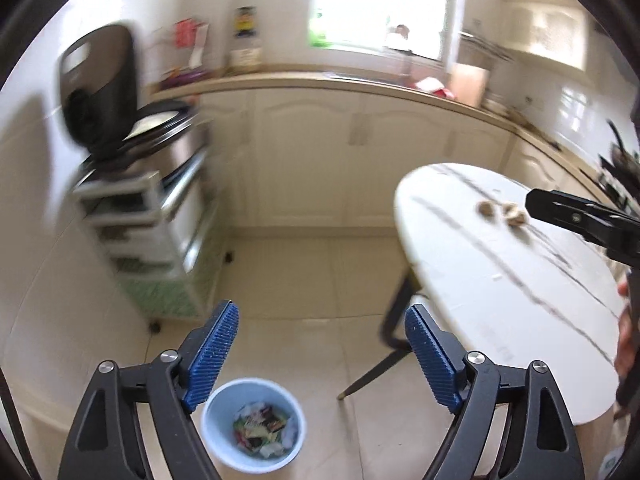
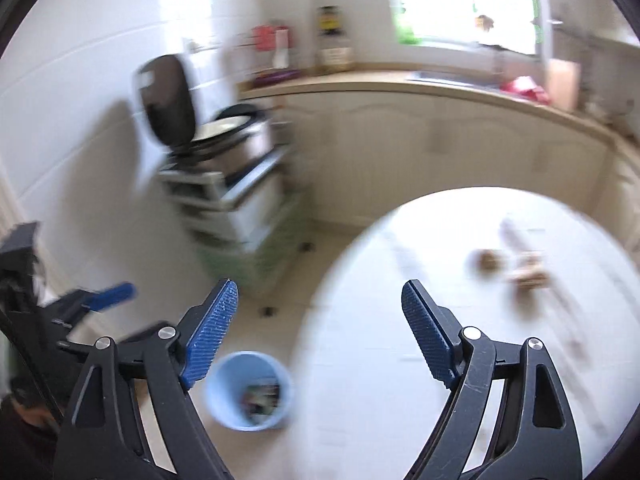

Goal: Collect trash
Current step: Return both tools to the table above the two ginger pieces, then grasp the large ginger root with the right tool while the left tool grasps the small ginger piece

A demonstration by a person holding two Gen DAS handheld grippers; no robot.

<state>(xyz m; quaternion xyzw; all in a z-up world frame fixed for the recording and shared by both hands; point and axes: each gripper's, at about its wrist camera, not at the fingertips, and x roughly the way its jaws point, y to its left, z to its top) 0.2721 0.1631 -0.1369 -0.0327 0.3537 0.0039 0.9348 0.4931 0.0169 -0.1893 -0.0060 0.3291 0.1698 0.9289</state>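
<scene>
- Hanging over open floor, the left gripper [image 1: 322, 354] has its fingers apart and empty; the trash bin [image 1: 253, 424] stands below, clear of the round table's edge [image 1: 404, 236], with scraps [image 1: 502, 212] on top.
- Right wrist view: right gripper [image 2: 320, 334] spread, empty, straddling the table rim; bin beside it.

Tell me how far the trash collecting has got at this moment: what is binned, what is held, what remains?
Done: the blue bin on the floor already holds mixed wrappers and scraps. In hand: nothing; the left tongs and right tongs both stand open and empty. Left: a few small brownish scraps lie on the white table, too blurred to identify.
</scene>
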